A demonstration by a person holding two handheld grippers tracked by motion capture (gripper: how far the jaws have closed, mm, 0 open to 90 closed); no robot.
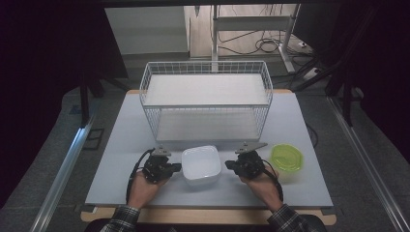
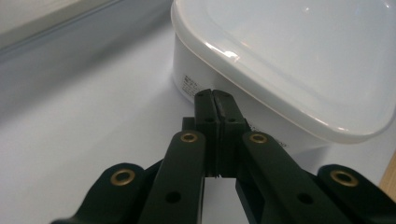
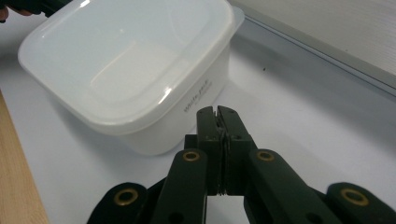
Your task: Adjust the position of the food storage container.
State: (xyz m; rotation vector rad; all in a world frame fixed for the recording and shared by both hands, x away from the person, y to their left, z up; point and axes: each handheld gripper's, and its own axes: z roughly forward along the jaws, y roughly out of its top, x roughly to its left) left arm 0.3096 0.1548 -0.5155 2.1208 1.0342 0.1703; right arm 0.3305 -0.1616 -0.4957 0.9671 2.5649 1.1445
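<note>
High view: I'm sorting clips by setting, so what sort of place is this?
Probably a lab recording station: a table ringed by dark curtains, loose cables on the floor behind, and a wire basket with a white container laid out.

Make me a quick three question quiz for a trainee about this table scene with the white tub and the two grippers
1. True or false: both the left gripper and the right gripper have their jaws shut with nothing between them.
2. What stands between the two grippers?
3. Which is nearer the round green plastic lid: A left gripper, B right gripper?

Key
1. True.
2. The square white plastic container, with its lid on.
3. B.
</note>
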